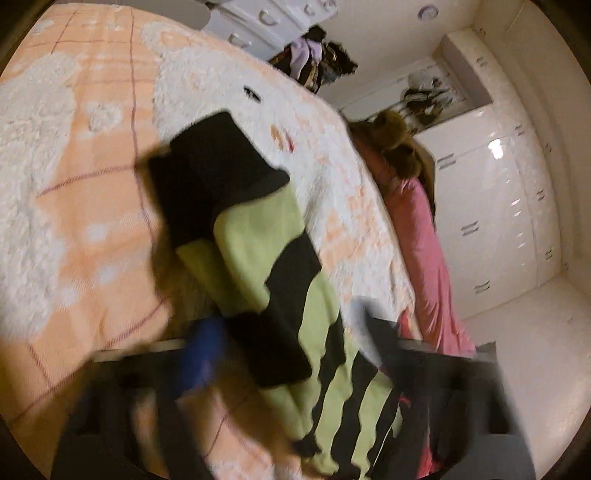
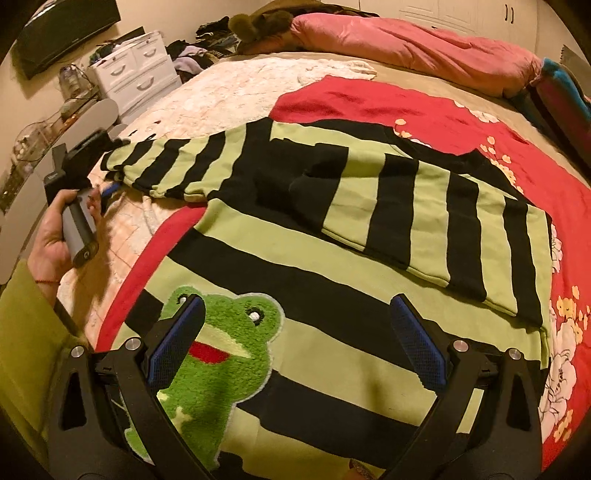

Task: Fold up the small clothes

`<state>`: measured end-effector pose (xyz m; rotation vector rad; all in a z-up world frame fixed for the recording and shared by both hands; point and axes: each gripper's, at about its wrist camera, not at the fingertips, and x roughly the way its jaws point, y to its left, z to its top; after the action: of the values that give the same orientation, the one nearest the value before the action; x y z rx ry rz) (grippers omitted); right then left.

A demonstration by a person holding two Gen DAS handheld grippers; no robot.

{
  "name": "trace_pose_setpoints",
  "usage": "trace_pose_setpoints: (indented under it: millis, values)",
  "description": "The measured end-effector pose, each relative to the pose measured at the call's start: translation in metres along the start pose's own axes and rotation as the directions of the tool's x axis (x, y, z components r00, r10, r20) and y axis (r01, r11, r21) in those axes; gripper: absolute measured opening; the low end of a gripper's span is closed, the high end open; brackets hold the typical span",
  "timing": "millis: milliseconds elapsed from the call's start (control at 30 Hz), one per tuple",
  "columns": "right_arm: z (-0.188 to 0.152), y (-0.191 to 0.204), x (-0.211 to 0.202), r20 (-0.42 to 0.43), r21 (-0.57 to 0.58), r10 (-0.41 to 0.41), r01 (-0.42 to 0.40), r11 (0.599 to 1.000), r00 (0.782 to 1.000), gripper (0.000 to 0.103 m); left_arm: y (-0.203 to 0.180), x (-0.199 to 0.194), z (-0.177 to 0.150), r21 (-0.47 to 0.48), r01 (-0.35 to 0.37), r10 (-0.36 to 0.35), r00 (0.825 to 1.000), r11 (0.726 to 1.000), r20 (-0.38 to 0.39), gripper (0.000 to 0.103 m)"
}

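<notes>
A small green-and-black striped sweater (image 2: 332, 236) with a fuzzy frog patch (image 2: 218, 350) lies on the bed. Its right sleeve (image 2: 443, 229) is folded across the body. Its left sleeve (image 2: 173, 166) stretches out to the left. My right gripper (image 2: 295, 332) is open and empty, just above the sweater's front by the frog. My left gripper (image 2: 110, 184) is at the left sleeve's cuff. In the blurred left wrist view the sleeve (image 1: 258, 258) runs between its fingers (image 1: 207, 354); I cannot tell whether they pinch it.
The sweater rests on a red floral blanket (image 2: 369, 103) over a peach-and-white bedspread (image 2: 221, 96). A pink pillow (image 2: 406, 44) and a brown plush toy (image 2: 258, 22) lie at the head. White drawers (image 2: 136, 74) stand on the left, white wardrobes (image 1: 498, 203) beyond the bed.
</notes>
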<state>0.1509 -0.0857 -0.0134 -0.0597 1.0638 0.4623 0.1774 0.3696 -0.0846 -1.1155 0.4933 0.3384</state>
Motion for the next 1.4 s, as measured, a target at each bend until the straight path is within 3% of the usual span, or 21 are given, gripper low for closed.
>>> trace_pose_setpoints:
  millis: [33, 100, 233, 367, 600, 800, 900, 933, 967, 1033, 1067, 1100, 1133, 1233, 1300, 1400]
  values:
    - [0.000, -0.002, 0.000, 0.000, 0.006, -0.004, 0.004, 1.000, 1.000, 0.094, 0.001, -0.001, 0.001, -0.006, 0.006, -0.006, 1.000, 1.000, 0.012, 0.014]
    - [0.000, -0.007, 0.001, -0.004, 0.021, -0.010, 0.010, 1.000, 1.000, 0.094, -0.002, -0.010, 0.001, 0.000, 0.055, -0.055, 0.997, 0.998, 0.051, 0.005]
    - [0.001, -0.019, 0.000, -0.004, 0.066, -0.014, 0.014, 0.998, 1.000, 0.094, -0.039, -0.034, -0.007, 0.141, 0.091, -0.104, 0.991, 0.986, 0.088, 0.005]
    - [-0.001, -0.034, -0.006, 0.010, 0.110, -0.014, 0.013, 0.994, 1.000, 0.094, -0.092, -0.071, -0.038, 0.340, 0.160, -0.194, 0.979, 0.927, 0.066, 0.005]
    - [-0.013, -0.084, -0.028, 0.057, 0.223, -0.072, 0.058, 0.973, 0.996, 0.094, -0.145, -0.112, -0.087, 0.507, 0.178, -0.223, 0.974, 0.843, 0.028, 0.005]
    - [-0.022, -0.138, -0.052, 0.111, 0.350, -0.139, 0.092, 0.932, 0.984, 0.094, -0.202, -0.116, -0.166, 0.661, 0.239, -0.229, 0.968, 0.711, -0.103, 0.005]
    - [-0.029, -0.169, -0.065, 0.131, 0.419, -0.182, 0.112, 0.901, 0.974, 0.094, -0.233, -0.102, -0.222, 0.744, 0.298, -0.212, 0.954, 0.598, -0.212, 0.006]
    - [-0.032, -0.180, -0.070, 0.139, 0.450, -0.199, 0.118, 0.885, 0.970, 0.094, -0.242, -0.093, -0.246, 0.774, 0.316, -0.181, 0.949, 0.548, -0.259, 0.006]
    - [-0.035, -0.187, -0.073, 0.142, 0.470, -0.210, 0.120, 0.874, 0.967, 0.094, -0.244, -0.086, -0.265, 0.788, 0.337, -0.147, 0.941, 0.515, -0.306, 0.007]
    - [-0.043, -0.212, -0.082, 0.147, 0.537, -0.235, 0.122, 0.835, 0.961, 0.094, -0.246, -0.060, -0.307, 0.794, 0.397, -0.040, 0.903, 0.461, -0.428, 0.015]
    - [-0.046, -0.218, -0.084, 0.146, 0.554, -0.241, 0.123, 0.824, 0.960, 0.094, -0.242, -0.046, -0.332, 0.787, 0.436, 0.016, 0.870, 0.437, -0.492, 0.022]
    - [-0.051, -0.228, -0.086, 0.141, 0.582, -0.248, 0.122, 0.804, 0.959, 0.094, -0.238, -0.035, -0.349, 0.777, 0.465, 0.065, 0.840, 0.425, -0.538, 0.043]
    - [-0.055, -0.236, -0.087, 0.136, 0.609, -0.250, 0.118, 0.785, 0.959, 0.094, -0.232, -0.026, -0.368, 0.777, 0.475, 0.125, 0.816, 0.413, -0.565, 0.064]
    - [-0.064, -0.247, -0.086, 0.129, 0.645, -0.233, 0.097, 0.758, 0.964, 0.094, -0.217, -0.017, -0.383, 0.763, 0.492, 0.170, 0.783, 0.420, -0.598, 0.068]
    - [-0.066, -0.248, -0.084, 0.130, 0.644, -0.228, 0.092, 0.759, 0.965, 0.094, -0.213, -0.020, -0.374, 0.728, 0.511, 0.157, 0.759, 0.458, -0.632, 0.071]
    - [-0.066, -0.245, -0.080, 0.141, 0.624, -0.203, 0.072, 0.778, 0.969, 0.094, -0.213, -0.046, -0.355, 0.698, 0.525, 0.100, 0.760, 0.487, -0.642, 0.074]
